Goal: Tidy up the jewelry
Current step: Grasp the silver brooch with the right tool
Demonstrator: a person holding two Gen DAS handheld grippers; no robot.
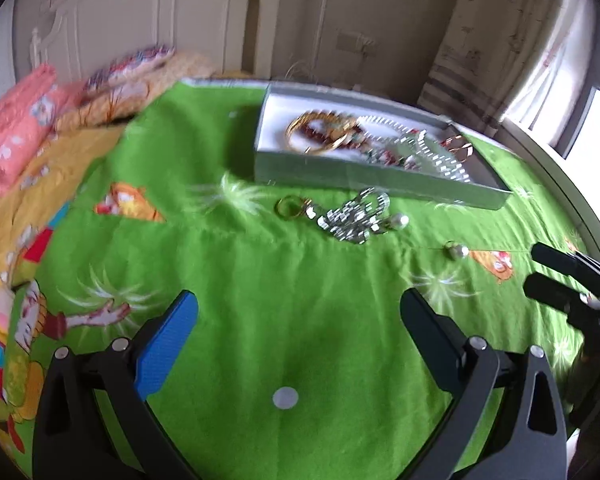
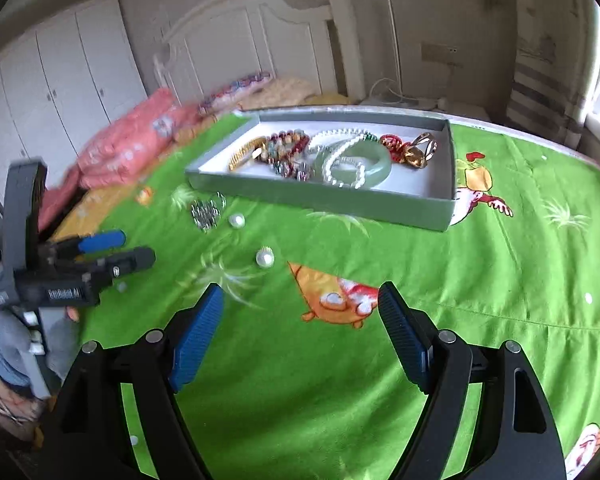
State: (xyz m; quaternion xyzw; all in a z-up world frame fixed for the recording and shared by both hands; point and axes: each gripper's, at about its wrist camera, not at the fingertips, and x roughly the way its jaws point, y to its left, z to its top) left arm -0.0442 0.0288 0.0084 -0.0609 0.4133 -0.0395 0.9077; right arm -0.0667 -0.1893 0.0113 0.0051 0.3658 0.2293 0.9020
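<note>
Presently, through the left wrist view, the left tongs (image 1: 298, 312) are being held wide apart above the green bedspread (image 1: 260, 300), with nothing between the blue pads. Ahead of them, a shallow grey tray (image 1: 364, 178) is lying on the bed, and jewelry is being kept inside it: a gold bangle (image 1: 300, 132), dark red beads and a string of white pearls (image 1: 440, 152), all somewhat blurred. Just in front of the tray's near wall, a glittering silver piece (image 1: 352, 214) is lying loose on the bedspread, with a small gold ring (image 1: 288, 206) touching its left end. A pearl earring (image 1: 456, 251) is lying apart from these, nearer the right edge. At that right edge, the right tongs (image 1: 560, 272) are being seen from the side; how wide they stand cannot be told from here. Folded pink bedding (image 1: 16, 120) is lying at the far left.

Next, through the right wrist view, the right tongs (image 2: 300, 312) are being held wide over the bedspread, and nothing is being gripped. The tray (image 2: 320, 200) is being shown more sharply: a pale green jade bangle (image 2: 376, 164) is being overlapped by the pearl strand (image 2: 340, 152), with multicoloured bead bracelets (image 2: 288, 148) to its left and a gold and red ornament (image 2: 412, 152) to its right. Outside the tray, the silver piece (image 2: 208, 212) and two loose pearls (image 2: 265, 258) are lying on the green cloth. At the left, the left tongs (image 2: 134, 246) are being held open by a gloved hand (image 2: 8, 344). A white headboard (image 2: 252, 40) is standing behind.
</note>
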